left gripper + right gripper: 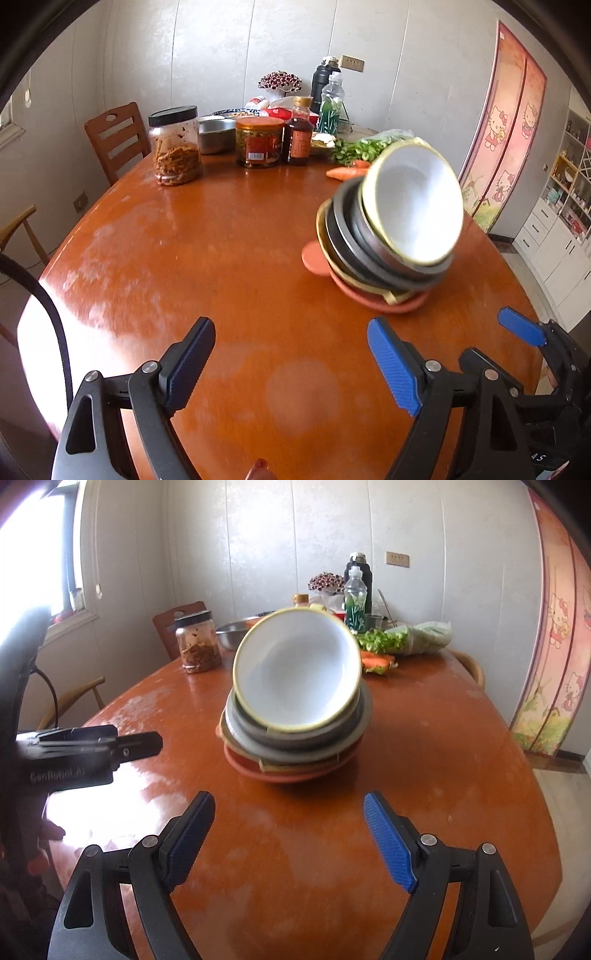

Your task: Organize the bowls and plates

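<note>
Glazed and surely brittle, the white bowl (297, 674) tips steeply atop the stack of plates and bowls (295, 746) mid-surface (443, 738), well short of my edge, so with left claw (291, 352) and right claw (290, 827) both released and empty, I judge the slippery rim my best hold.

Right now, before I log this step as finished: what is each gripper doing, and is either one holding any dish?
Left gripper: open, holding nothing.
Right gripper: open, holding nothing; the stack of dishes stands apart ahead.
</note>
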Demonstrator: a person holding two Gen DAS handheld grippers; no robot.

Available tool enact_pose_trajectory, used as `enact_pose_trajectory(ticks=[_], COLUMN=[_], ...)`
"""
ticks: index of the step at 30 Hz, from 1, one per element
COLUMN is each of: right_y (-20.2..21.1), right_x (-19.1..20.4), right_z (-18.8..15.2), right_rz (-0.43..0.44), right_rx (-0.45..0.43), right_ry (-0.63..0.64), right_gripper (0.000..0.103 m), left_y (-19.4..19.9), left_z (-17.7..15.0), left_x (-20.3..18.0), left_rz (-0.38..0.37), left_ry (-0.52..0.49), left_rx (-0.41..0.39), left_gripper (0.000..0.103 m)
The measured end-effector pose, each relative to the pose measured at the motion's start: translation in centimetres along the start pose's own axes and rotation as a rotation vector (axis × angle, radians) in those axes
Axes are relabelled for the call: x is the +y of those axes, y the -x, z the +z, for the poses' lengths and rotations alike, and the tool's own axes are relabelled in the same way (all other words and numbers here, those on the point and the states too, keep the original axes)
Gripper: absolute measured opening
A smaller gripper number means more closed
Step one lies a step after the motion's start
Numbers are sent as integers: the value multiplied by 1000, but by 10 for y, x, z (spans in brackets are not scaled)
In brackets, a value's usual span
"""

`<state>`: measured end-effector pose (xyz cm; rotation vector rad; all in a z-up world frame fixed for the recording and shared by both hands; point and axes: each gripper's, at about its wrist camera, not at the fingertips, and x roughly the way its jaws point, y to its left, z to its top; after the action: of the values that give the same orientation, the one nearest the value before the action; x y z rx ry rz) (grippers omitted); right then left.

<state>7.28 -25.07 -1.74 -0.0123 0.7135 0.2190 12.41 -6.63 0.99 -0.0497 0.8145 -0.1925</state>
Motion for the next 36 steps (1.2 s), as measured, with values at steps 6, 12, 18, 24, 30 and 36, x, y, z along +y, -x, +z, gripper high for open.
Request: enact_pose_trajectory(ticks=[6,12,18,24,30,36], right_y=[10,17,22,25,27,29], right_x=[-1,-2,-1,-2,2,4], right_z=[-23,-36,-44,-47,-49,-48], right_rz=[-11,-9,-6,-13,-7,-9], right_rx=[1,-5,-10,-15,-16,-23], right_ry=[-24,-40,-49,-54,-51,-55], right_gripper=[84,84,84,84,84,84], left_y=[5,10,15,16,17,19], left_z=[-30,-46,-52,-57,-60,-60], left_x=[-10,-12,-11,-8,-7,-7], left_rz=[8,18,11,15,16,13], left_ry=[-10,-12,-5,8,8,8], left_rx=[18,23,11,13,17,10], left_gripper=[85,85,85,85,85,85])
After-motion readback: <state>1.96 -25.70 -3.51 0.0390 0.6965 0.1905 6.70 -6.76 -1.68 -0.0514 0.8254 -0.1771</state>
